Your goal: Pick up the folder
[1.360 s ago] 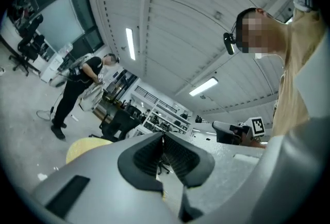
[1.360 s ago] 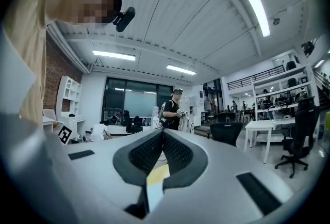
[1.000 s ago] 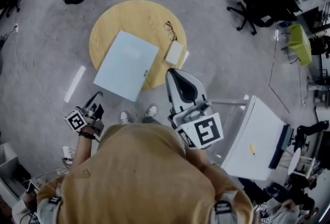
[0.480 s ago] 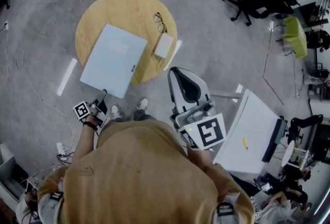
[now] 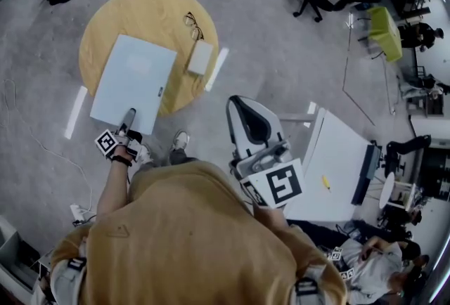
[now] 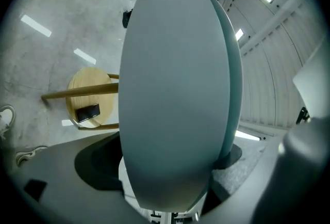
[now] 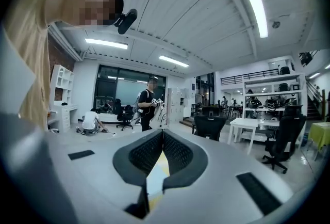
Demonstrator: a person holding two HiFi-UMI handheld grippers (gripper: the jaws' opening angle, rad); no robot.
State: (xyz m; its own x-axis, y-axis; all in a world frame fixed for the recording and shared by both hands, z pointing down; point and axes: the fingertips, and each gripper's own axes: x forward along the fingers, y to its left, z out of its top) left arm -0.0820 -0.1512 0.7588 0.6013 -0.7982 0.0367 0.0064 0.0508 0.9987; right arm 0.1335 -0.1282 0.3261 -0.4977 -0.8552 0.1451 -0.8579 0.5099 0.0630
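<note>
The left gripper (image 5: 131,117) had its jaws clamped on the near edge of the folder (image 5: 133,82), which lay flat on the table (image 5: 151,8), overhanging its rim. The right gripper (image 7: 161,135) hung aside, jaws together, empty. The grasp seemed made; next would come a level lift.

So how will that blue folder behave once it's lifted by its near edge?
The folder is broad, thin and held by the left gripper at one edge only, so it will probably droop or swing. Two leaves show in the left gripper view, so it may fan open.
</note>
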